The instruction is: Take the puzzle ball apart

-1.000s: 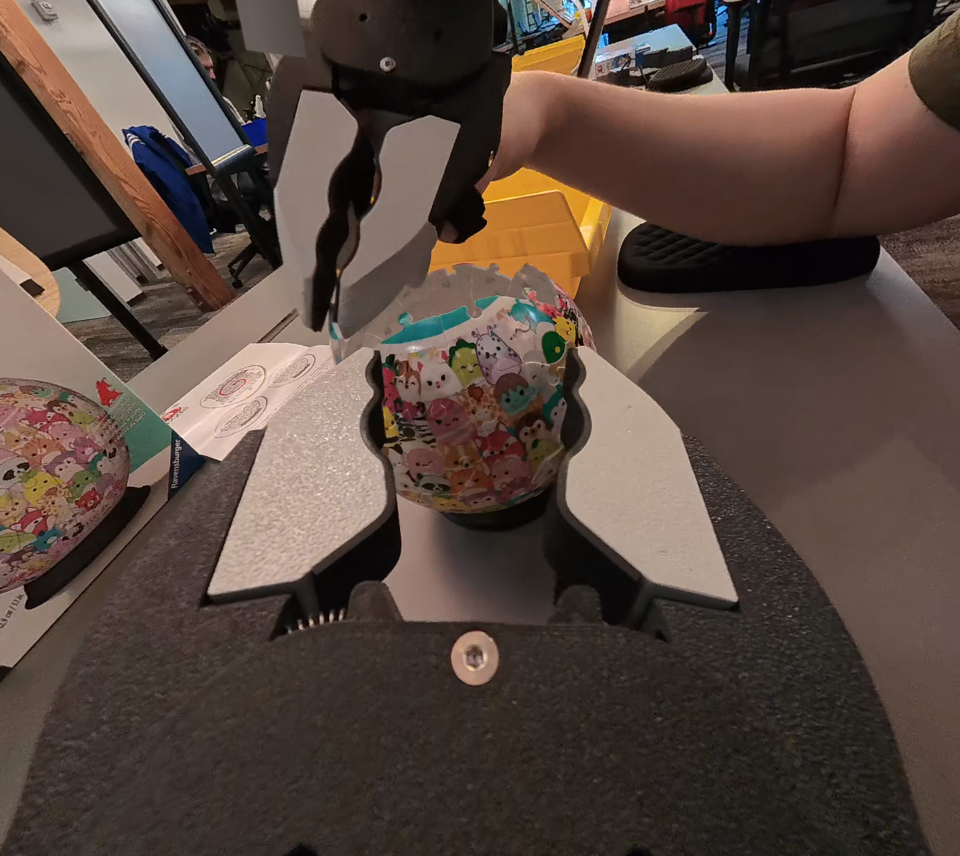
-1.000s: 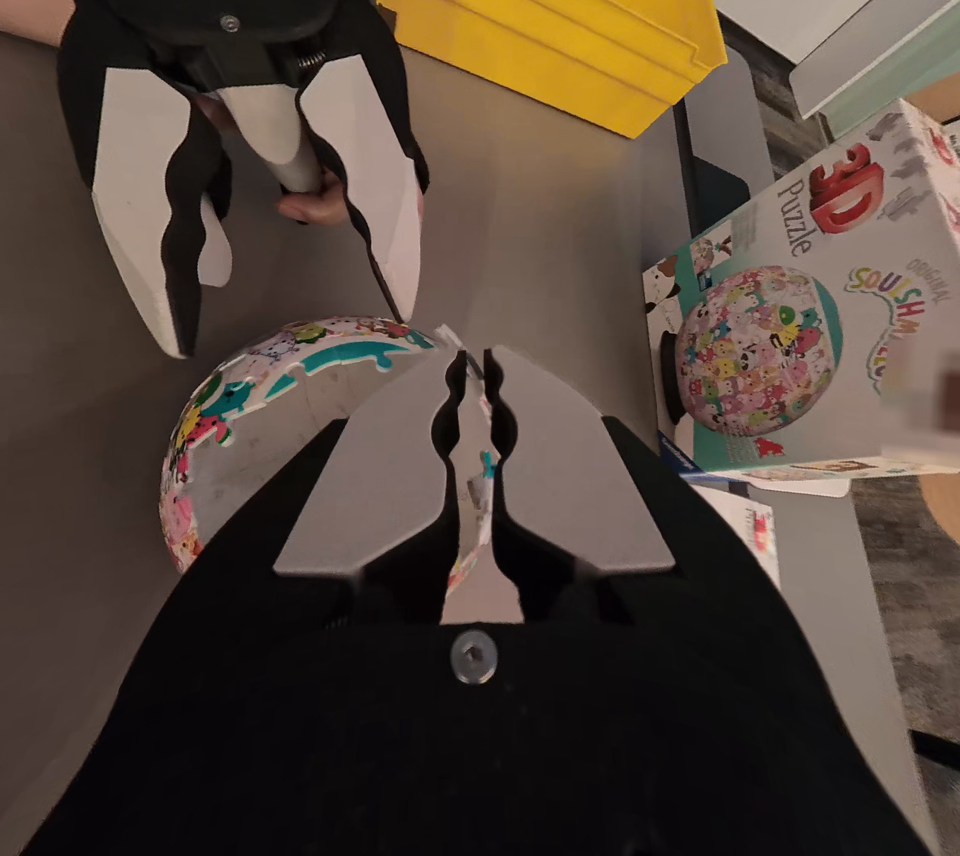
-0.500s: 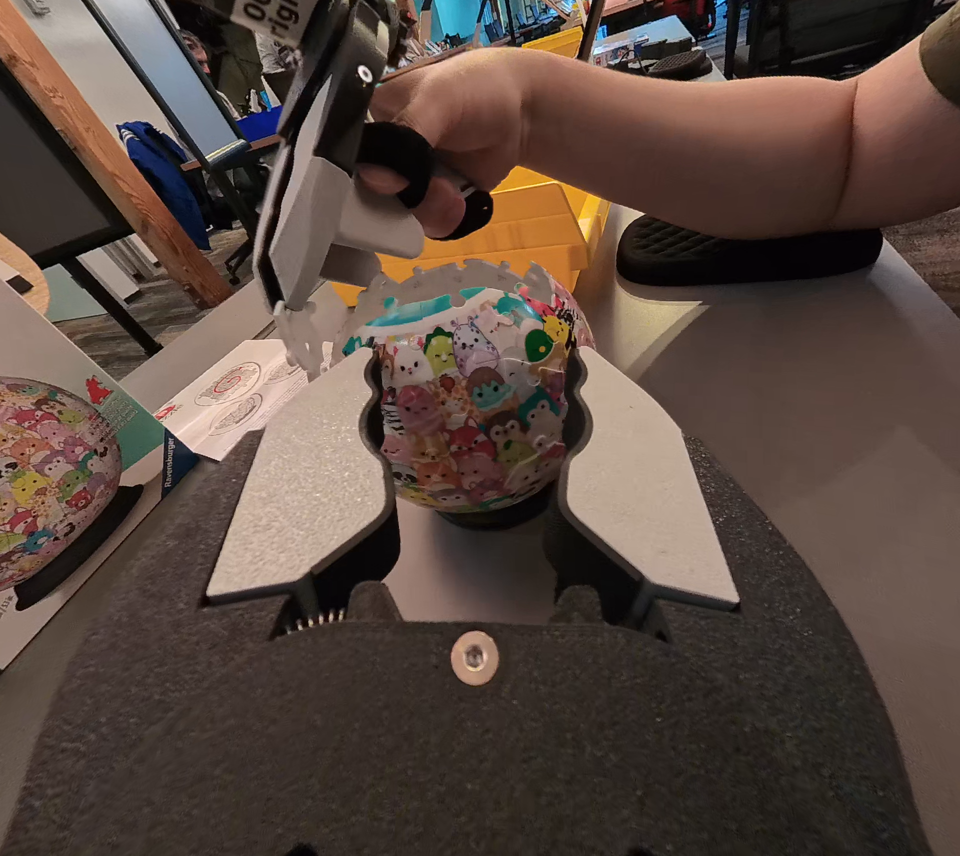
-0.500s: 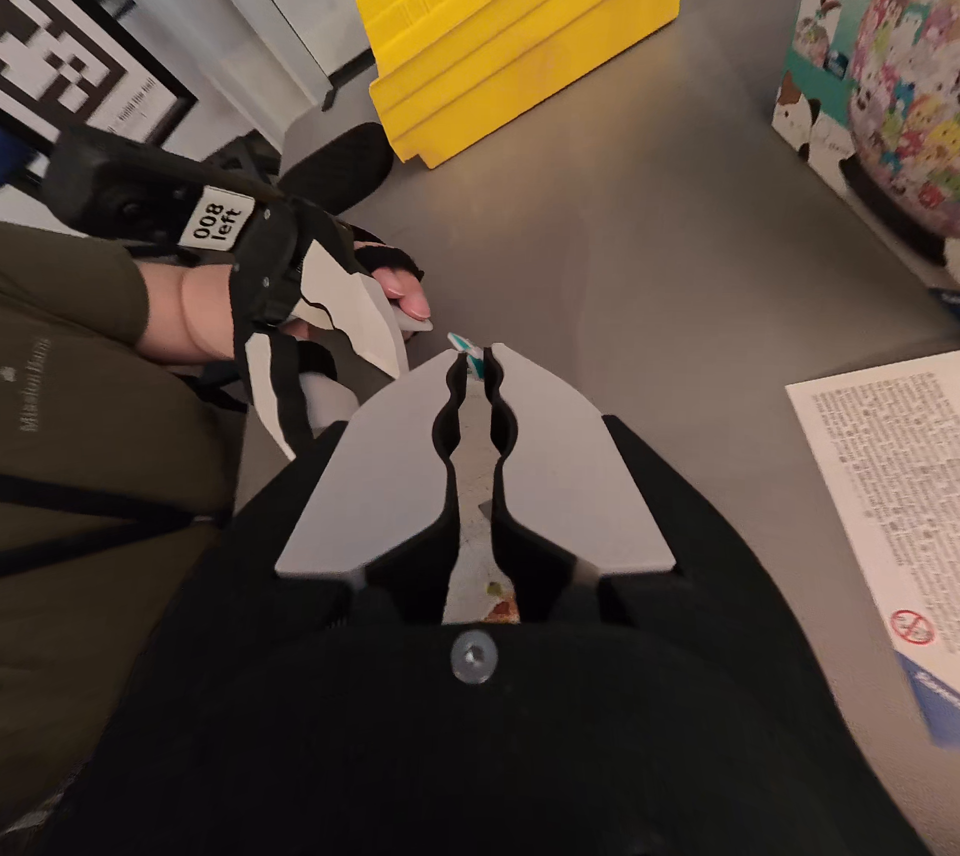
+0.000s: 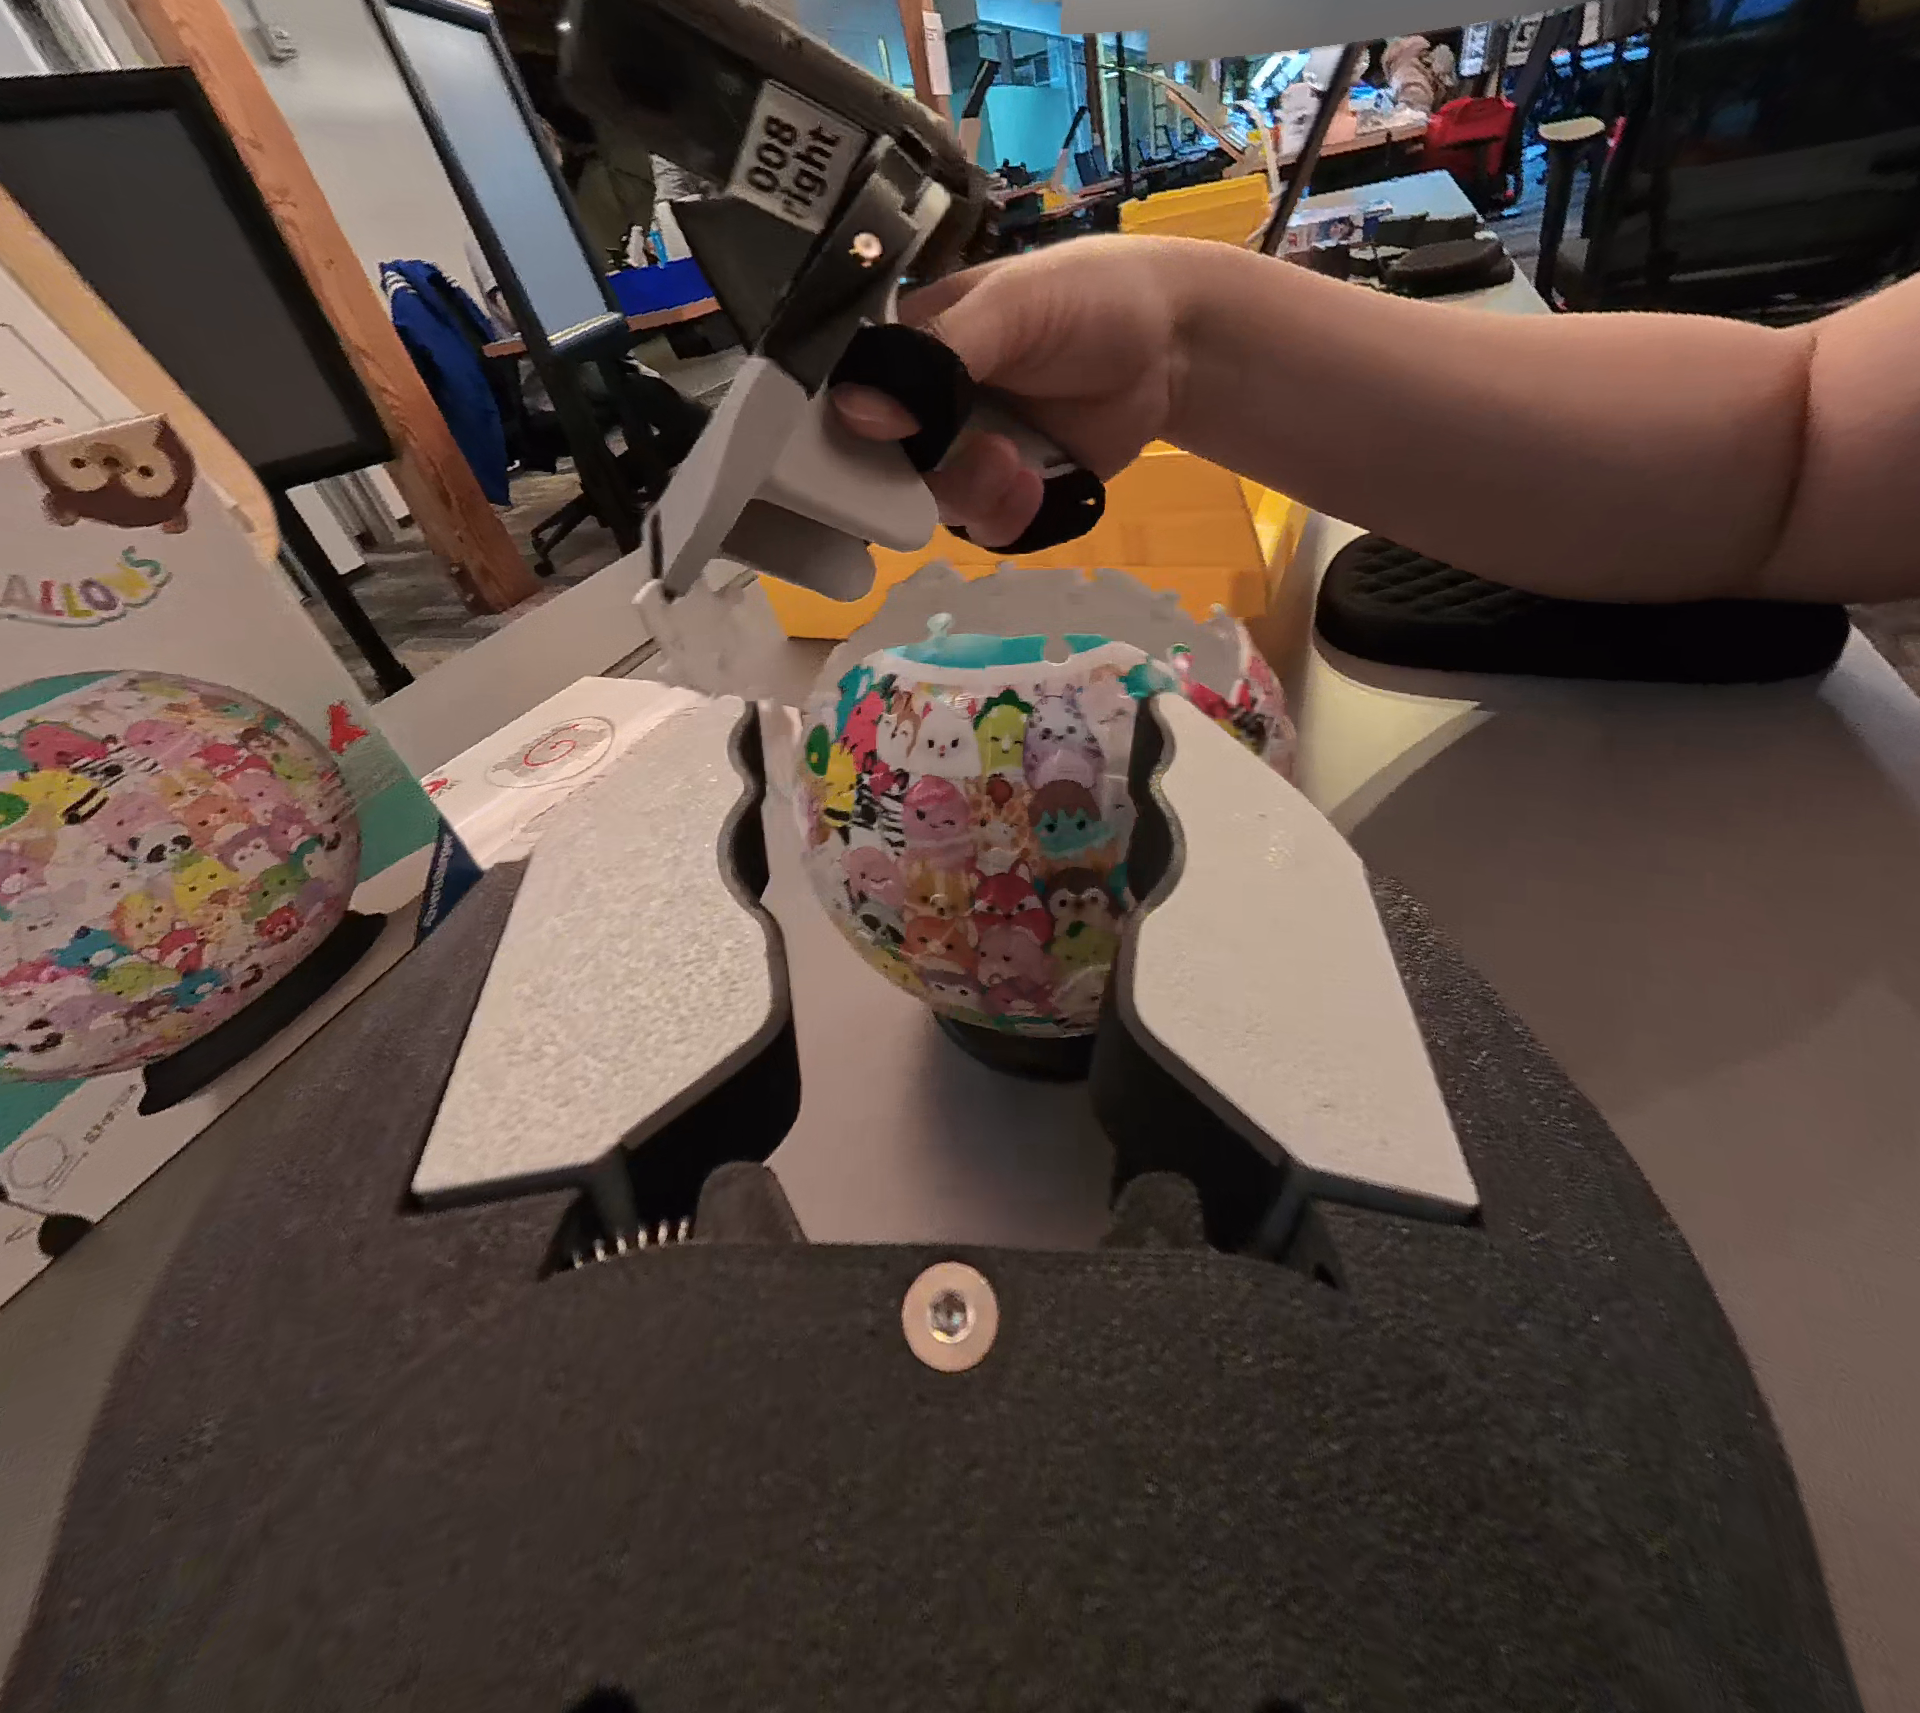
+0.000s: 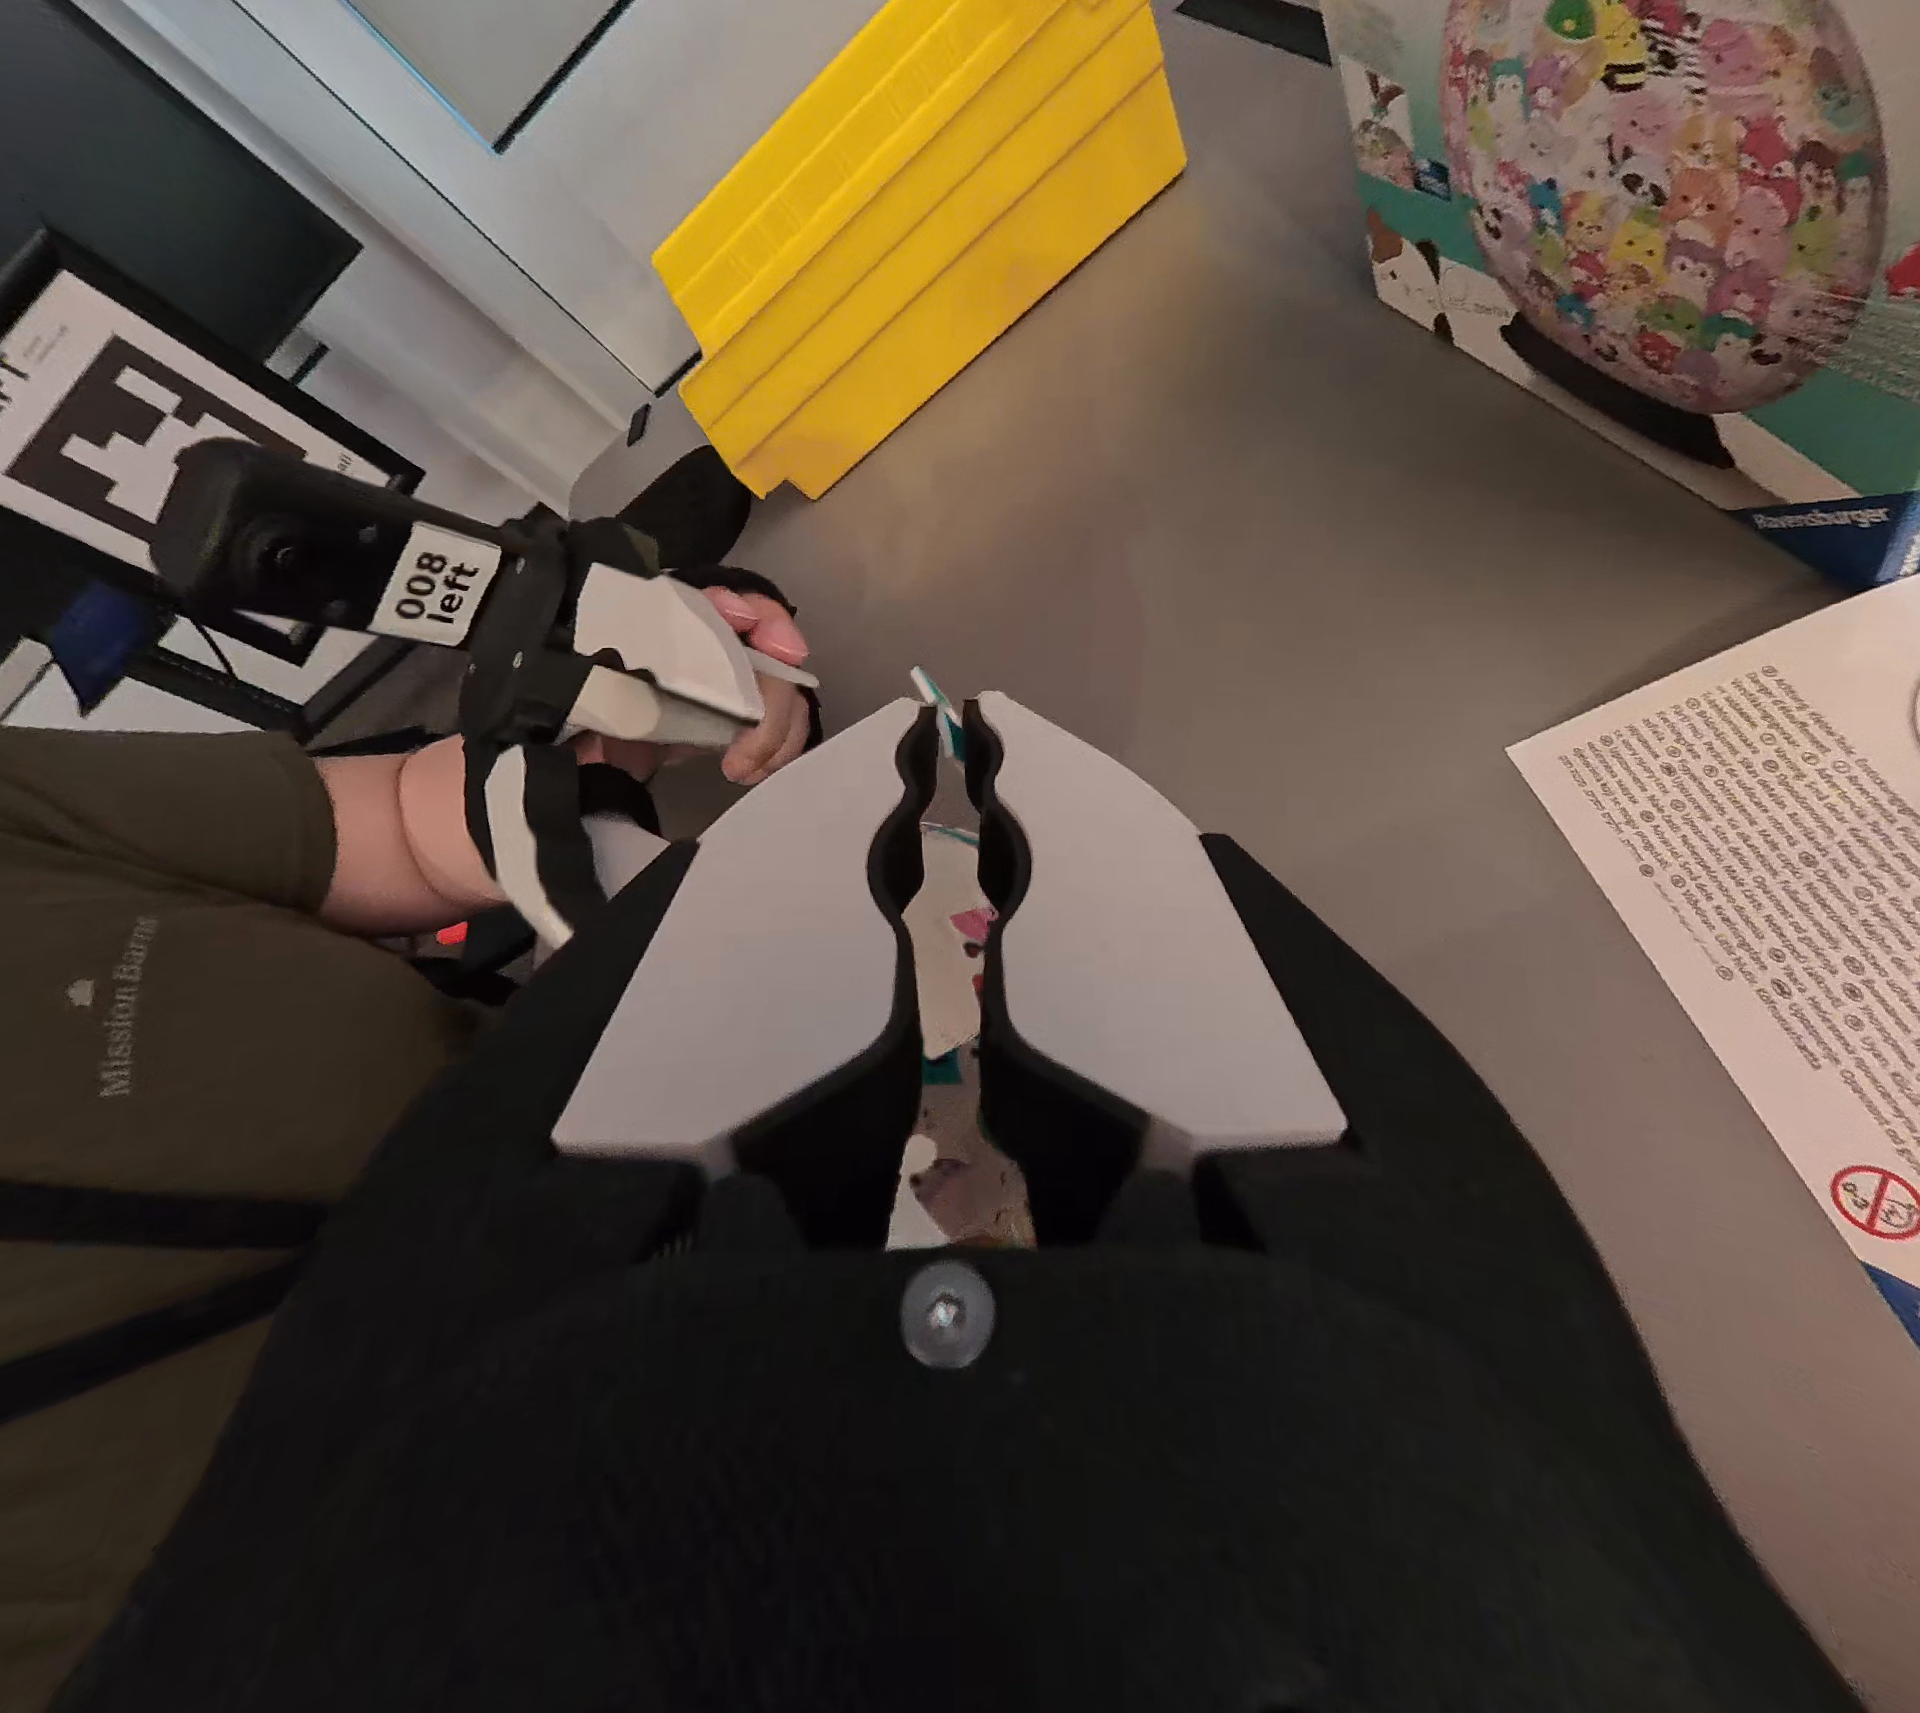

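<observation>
Here the ball (image 5: 987, 842) sits on its stand on the table (image 5: 1662, 936), between the spread, empty fingers of the left gripper (image 5: 951, 832); the right gripper (image 6: 943, 713), clamped on a strip of pieces (image 5: 696, 645), hangs up-left of the open top, so it is nearer

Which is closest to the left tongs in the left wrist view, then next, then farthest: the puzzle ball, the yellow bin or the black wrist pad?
From the left tongs:
1. Puzzle ball, between the fingers.
2. Yellow bin, behind the ball.
3. Black wrist pad, farther right; close to the bin's distance.
</observation>
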A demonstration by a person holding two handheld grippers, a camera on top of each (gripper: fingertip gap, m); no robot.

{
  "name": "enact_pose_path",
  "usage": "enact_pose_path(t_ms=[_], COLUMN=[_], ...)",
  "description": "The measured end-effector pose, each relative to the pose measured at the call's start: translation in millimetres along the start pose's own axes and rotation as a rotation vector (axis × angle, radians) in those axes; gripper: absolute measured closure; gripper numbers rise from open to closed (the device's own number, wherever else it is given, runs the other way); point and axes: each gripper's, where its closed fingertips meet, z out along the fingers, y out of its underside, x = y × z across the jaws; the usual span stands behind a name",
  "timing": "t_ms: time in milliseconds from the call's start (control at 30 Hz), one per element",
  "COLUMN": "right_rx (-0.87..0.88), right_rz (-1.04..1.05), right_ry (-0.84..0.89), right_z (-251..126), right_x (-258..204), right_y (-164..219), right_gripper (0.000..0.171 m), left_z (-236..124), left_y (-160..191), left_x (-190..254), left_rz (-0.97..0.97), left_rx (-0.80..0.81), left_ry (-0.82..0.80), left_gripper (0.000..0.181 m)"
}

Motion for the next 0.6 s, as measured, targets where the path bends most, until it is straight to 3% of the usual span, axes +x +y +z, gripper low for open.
enact_pose_path(t_ms=[167, 400, 500, 600], right_rx=[0.019, 0.031, 0.03, 0.029], right_rz=[-0.053, -0.04, -0.048, -0.061], right_ry=[0.074, 0.094, 0.114, 0.118], right_z=[-2, -6, -8, -10], right_x=[12, 28, 32, 30], right_y=[-4, -7, -7, -7], right_gripper=[0.167, 0.168, 0.168, 0.168], left_z=[-6, -7, 5, 27], left_y=[0, 14, 15, 31], left_x=[-21, -68, -84, -85], left_rz=[-0.119, -0.374, -0.481, -0.512], left_rx=[0.039, 0.032, 0.026, -0.124], left_ry=[-0.048, -0.091, -0.035, 0.093], left_gripper=[0.115, 0.136, 0.14, 0.138])
